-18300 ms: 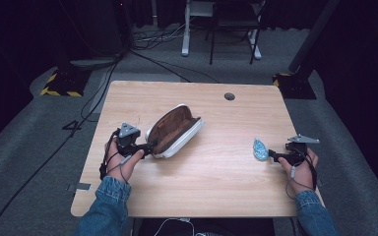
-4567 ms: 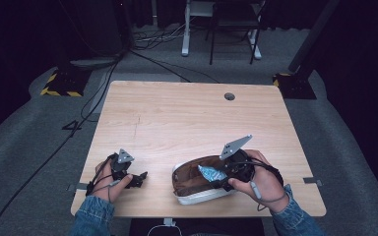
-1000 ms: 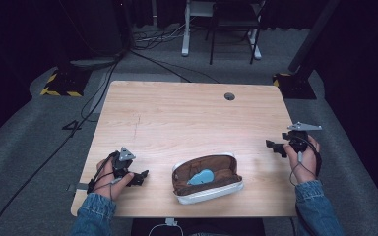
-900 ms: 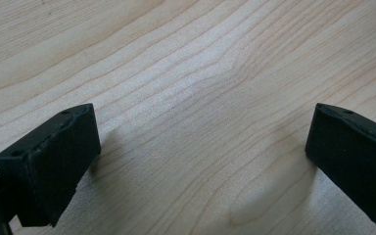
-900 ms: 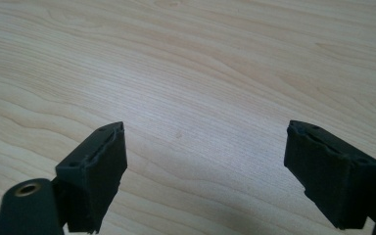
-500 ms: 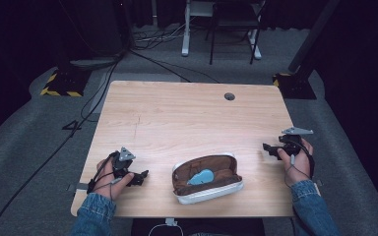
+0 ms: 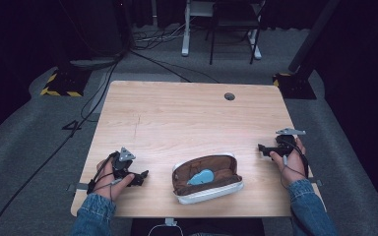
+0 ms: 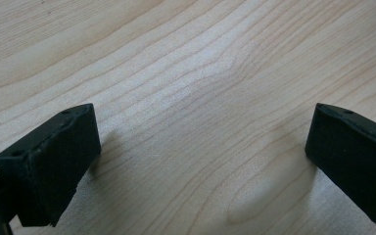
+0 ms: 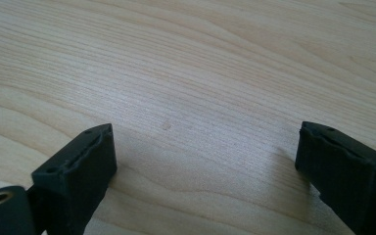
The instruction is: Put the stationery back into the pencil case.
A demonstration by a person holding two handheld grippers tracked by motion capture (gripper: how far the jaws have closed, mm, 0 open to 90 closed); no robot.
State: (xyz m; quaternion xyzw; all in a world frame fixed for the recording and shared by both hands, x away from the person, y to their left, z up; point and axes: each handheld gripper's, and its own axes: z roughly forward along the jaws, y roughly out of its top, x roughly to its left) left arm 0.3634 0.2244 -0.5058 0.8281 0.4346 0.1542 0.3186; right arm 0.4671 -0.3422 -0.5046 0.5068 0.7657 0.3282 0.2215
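An open pouch (image 7: 206,178), brown inside with a pale rim, lies near the table's front edge, and a small light-blue object (image 7: 201,176) rests inside it. My left gripper (image 7: 141,175) sits low on the wood to the pouch's left, jaws wide apart, nothing between them. In the left gripper view the gripper (image 8: 203,161) hovers just over bare wood grain. My right gripper (image 7: 262,148) is at the table's right edge, pointing left, open and empty. The right gripper view shows the gripper (image 9: 203,169) low over plain wood.
The wooden table (image 7: 187,118) has a round cable hole (image 7: 229,96) at the back right. Beyond it stand a chair and a desk leg on grey carpet, with cables on the floor.
Over the last second my right gripper has sunk slightly toward the table at the right edge. The left gripper, the pouch and the blue object have stayed still.
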